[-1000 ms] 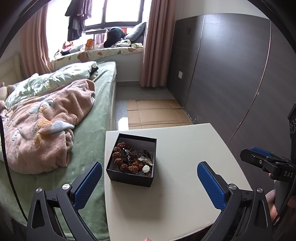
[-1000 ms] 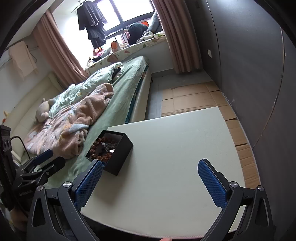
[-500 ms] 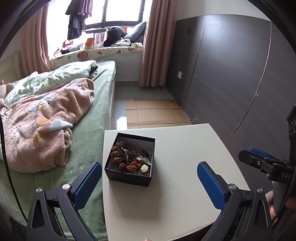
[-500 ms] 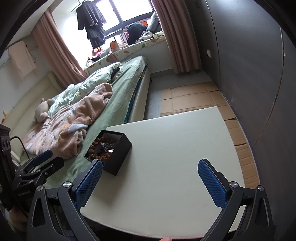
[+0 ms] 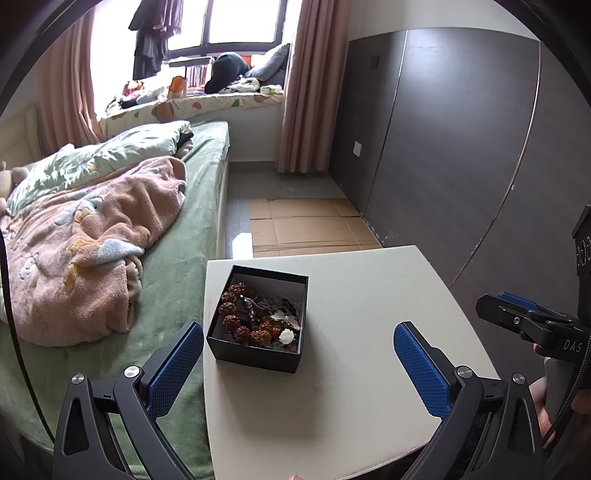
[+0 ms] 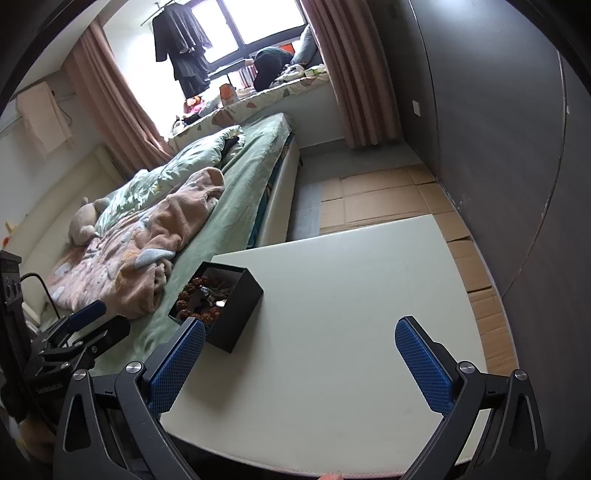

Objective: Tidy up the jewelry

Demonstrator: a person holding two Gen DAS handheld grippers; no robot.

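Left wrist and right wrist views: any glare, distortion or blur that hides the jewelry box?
Left wrist view: window blown out, wall panels bowed by fisheye, jewelry box sharp, beads readable. Right wrist view: same blown-out window, the box smaller, contents dim, its near corner hidden behind a finger of the right hand-held gripper.

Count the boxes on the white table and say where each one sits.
1. A single open black box sits near the white table's left edge, beside the bed, with brown beads and other jewelry tangled inside. No other box shows in either wrist view.
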